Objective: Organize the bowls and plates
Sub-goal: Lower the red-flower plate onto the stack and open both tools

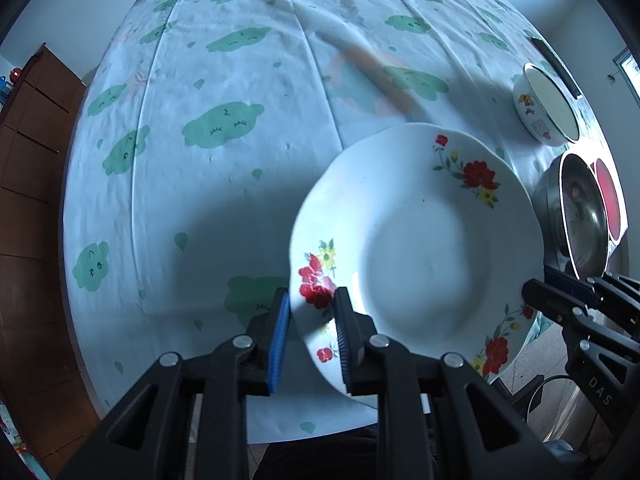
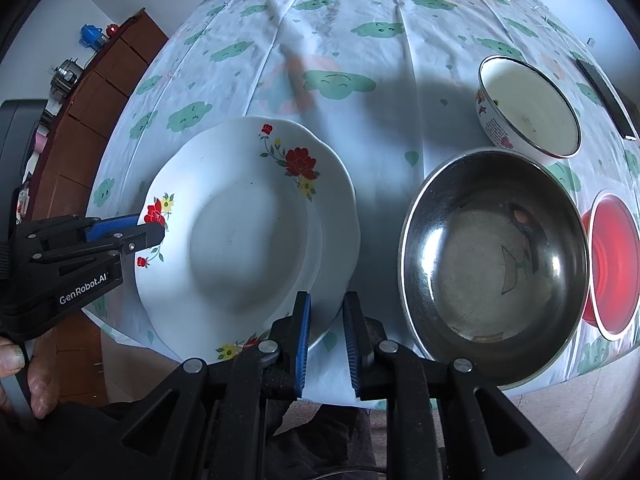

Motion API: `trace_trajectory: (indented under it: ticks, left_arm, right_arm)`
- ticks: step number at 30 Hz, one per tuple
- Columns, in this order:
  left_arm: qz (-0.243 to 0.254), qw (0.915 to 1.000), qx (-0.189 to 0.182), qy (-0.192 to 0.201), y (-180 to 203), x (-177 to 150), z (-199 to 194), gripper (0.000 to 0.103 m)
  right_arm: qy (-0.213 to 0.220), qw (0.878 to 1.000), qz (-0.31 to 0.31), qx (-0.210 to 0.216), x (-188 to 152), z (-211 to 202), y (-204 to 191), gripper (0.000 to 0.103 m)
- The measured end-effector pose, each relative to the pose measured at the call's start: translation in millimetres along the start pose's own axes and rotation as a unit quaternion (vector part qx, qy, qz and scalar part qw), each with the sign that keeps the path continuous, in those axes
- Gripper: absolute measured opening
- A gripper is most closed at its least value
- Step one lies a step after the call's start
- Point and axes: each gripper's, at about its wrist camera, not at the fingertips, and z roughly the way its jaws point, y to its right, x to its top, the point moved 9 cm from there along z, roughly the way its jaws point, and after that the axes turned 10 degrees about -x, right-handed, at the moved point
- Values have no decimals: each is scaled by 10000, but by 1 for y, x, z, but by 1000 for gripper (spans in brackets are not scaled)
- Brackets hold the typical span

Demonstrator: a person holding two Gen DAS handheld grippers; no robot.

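On the desk [image 2: 400,60], my left hand-held gripper [image 1: 310,320] clamps the plate's [image 2: 248,220] nine-o'clock rim, my right hand-held gripper [image 2: 326,320] narrowly parted, holding nothing.

Dim bluish light, soft shadows, fisheye warp

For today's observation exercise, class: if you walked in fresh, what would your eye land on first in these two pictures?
First, the white flowered plate at the table's near edge, its rim gripped by the left hand-held gripper; a second plate seems to lie under it. Next, the shiny steel bowl to its right, with the red bowl beside it and a white enamel bowl behind. The right hand-held gripper is open, holding nothing.
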Motion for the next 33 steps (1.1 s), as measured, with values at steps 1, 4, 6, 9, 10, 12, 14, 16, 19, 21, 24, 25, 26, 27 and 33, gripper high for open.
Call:
trace_trajectory:
  ticks: [1, 4, 6, 9, 10, 12, 14, 16, 19, 21, 24, 25, 26, 27, 33]
  left_arm:
    - [-10, 10000, -5, 1, 0, 0, 0, 20]
    - [-44, 10000, -65, 5, 0, 0, 1, 34]
    - [-33, 10000, -26, 44, 1, 1, 0, 41]
    - [-91, 9999, 8, 74, -2, 1, -1, 55]
    - [-134, 9999, 17, 77, -3, 1, -1, 58]
    - [-178, 9998, 19, 68, -5, 1, 0, 58]
    - [-186, 9998, 25, 46, -4, 1, 1, 59]
    - [-184, 9998, 47, 39, -5, 1, 1, 64]
    - [-197, 9998, 80, 63, -7, 3, 0, 69]
    - [-212, 9997, 86, 54, -10, 3, 1, 69]
    - [-208, 9997, 93, 51, -11, 4, 1, 69]
    - [-203, 9997, 101, 63, -11, 4, 0, 69]
    - [-196, 9997, 111, 79, -11, 4, 0, 69]
    - [-189, 9997, 127, 101, -12, 4, -2, 69]
    - [-212, 9996, 163, 131, -13, 3, -3, 69]
  right_arm:
    - [1, 10000, 5, 11, 0, 0, 0, 20]
    - [2, 10000, -1, 10, 1, 0, -1, 20]
    - [2, 10000, -4, 10, 0, 0, 0, 20]
    - [35, 10000, -32, -17, 1, -2, 0, 20]
    - [97, 9999, -81, -34, 2, -5, -2, 20]
    - [178, 9997, -169, -61, 5, -8, -5, 20]
    - [146, 9998, -130, -21, 5, -7, -4, 20]
    - [75, 9999, -89, 7, 3, -4, -3, 20]
    - [189, 9996, -141, -129, 6, -7, -3, 21]
    - [341, 9991, -223, -92, 10, -15, -7, 22]
    - [481, 9981, -361, -93, 12, -21, -14, 23]
    - [479, 9981, -378, -64, 12, -21, -15, 23]
    - [457, 9982, -373, -51, 11, -20, -15, 23]
    - [441, 9984, -357, -52, 11, -19, -16, 23]
    - [439, 9985, -310, -51, 8, -21, -14, 25]
